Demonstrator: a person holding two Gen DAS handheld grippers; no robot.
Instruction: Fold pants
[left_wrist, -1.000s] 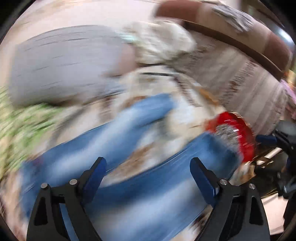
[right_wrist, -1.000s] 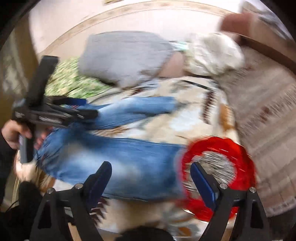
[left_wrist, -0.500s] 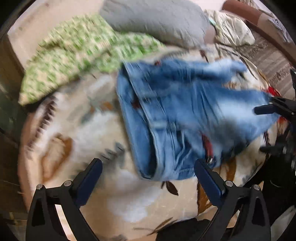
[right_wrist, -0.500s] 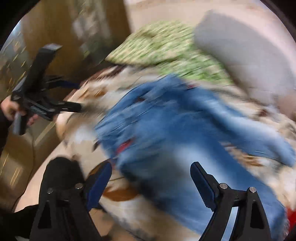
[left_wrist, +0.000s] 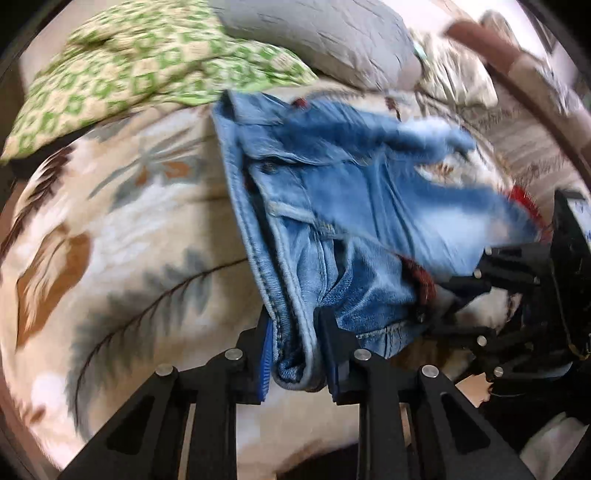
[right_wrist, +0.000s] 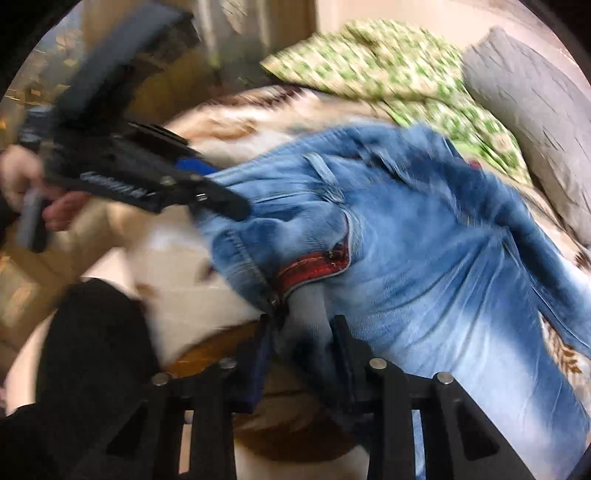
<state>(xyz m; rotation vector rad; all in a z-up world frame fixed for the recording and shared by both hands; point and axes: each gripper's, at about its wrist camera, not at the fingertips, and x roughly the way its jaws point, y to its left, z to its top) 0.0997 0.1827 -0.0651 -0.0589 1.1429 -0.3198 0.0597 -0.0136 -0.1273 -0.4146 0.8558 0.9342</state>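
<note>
Blue jeans lie on a cream patterned blanket, waistband toward me, legs running away to the right. My left gripper is shut on one end of the waistband. My right gripper is shut on the other end of the waistband, by the red-lined pocket. In the right wrist view the jeans fill the middle, and the left gripper shows at the left, clamped on the denim. In the left wrist view the right gripper shows at the right edge of the jeans.
A green patterned cover and a grey pillow lie at the back of the bed. A sofa arm stands at the far right. The person's dark knee is at the bed's near edge.
Both grippers were open and sweeping over the jeans; now each has closed on an end of the waistband. The views have swung from the legs to the waist.
</note>
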